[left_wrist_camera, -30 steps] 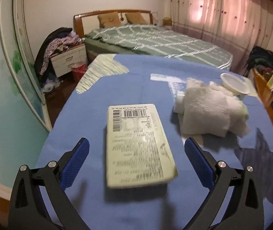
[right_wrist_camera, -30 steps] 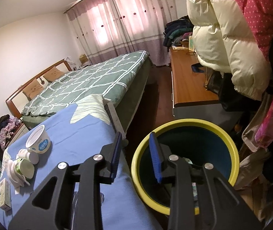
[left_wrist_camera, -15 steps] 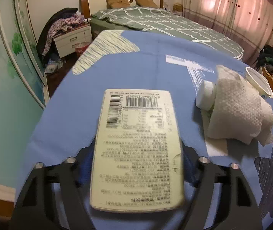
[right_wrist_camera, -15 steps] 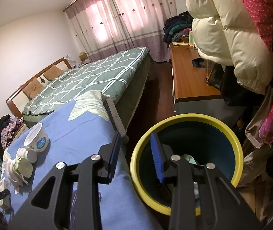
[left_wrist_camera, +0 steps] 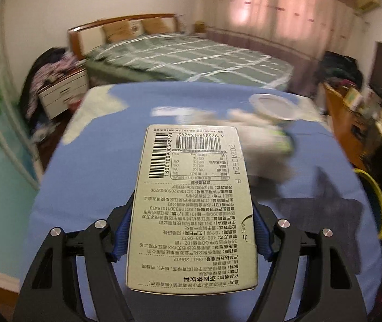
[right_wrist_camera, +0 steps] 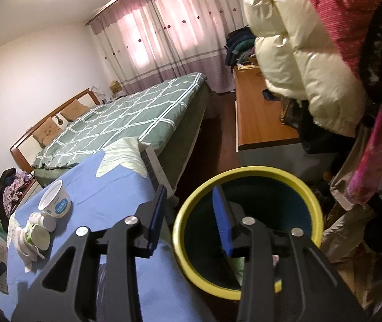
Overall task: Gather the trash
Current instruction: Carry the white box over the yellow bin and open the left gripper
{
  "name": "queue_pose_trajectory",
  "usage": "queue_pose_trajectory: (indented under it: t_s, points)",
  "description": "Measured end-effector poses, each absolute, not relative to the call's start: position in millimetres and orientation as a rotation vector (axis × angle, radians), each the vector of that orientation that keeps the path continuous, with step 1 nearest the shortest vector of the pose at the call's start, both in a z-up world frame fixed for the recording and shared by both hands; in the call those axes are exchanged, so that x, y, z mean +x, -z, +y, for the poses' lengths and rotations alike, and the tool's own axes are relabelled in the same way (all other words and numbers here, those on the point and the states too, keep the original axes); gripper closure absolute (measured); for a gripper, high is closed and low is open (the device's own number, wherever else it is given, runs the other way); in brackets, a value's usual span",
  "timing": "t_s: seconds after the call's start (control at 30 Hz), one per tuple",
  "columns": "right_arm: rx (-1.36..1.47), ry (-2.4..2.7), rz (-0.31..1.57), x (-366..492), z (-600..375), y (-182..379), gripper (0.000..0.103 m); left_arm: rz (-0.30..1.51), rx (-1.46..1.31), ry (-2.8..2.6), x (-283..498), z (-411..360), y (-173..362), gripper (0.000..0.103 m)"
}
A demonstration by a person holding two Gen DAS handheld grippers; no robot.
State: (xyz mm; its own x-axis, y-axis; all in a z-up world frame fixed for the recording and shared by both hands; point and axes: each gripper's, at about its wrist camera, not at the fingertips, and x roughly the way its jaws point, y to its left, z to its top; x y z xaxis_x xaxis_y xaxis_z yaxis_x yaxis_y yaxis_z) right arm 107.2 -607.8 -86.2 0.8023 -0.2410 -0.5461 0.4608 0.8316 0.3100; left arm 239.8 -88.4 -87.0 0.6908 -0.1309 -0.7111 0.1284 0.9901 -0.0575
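The pale flat carton (left_wrist_camera: 193, 209) carries nearly all the readable print, and it stands upside down in the left wrist view. Along its far end run two barcodes: one with the digits 6 975848 134245, the other, set sideways, with 13001009000362793. Beside them is the stamped date 20240624 and a letter A. Lower lines give SC10632050902790, SC10633011015470, the phone number 400-998-9957 and GB/T 29602, among rows of Chinese text; the bold line near the close end reads 茶固体饮料. In the right wrist view, the white cup (right_wrist_camera: 54, 201) on the table bears a blue label whose characters are too small to read.
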Motion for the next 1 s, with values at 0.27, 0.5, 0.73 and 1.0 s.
queue_pose_trajectory:
  t_s: [0.27,0.5,0.73,1.0]
  points:
    - [0.441,0.473,0.484,68.8,-636.5,82.3,0.065,0.779,0.088,0.393,235.5,-210.6,68.4,0.032]
    - [0.436,0.532,0.449,31.4,-661.9,82.2,0.061,0.819,0.179,0.586,236.2,-335.5,72.1,0.032]
    - [0.441,0.576,0.440,12.1,-683.9,88.4,0.059,0.879,0.276,0.727,236.1,-450.8,94.5,0.031]
    - [0.468,0.612,0.447,0.9,-706.2,97.5,0.058,0.916,0.335,0.796,236.4,-522.0,122.3,0.030]
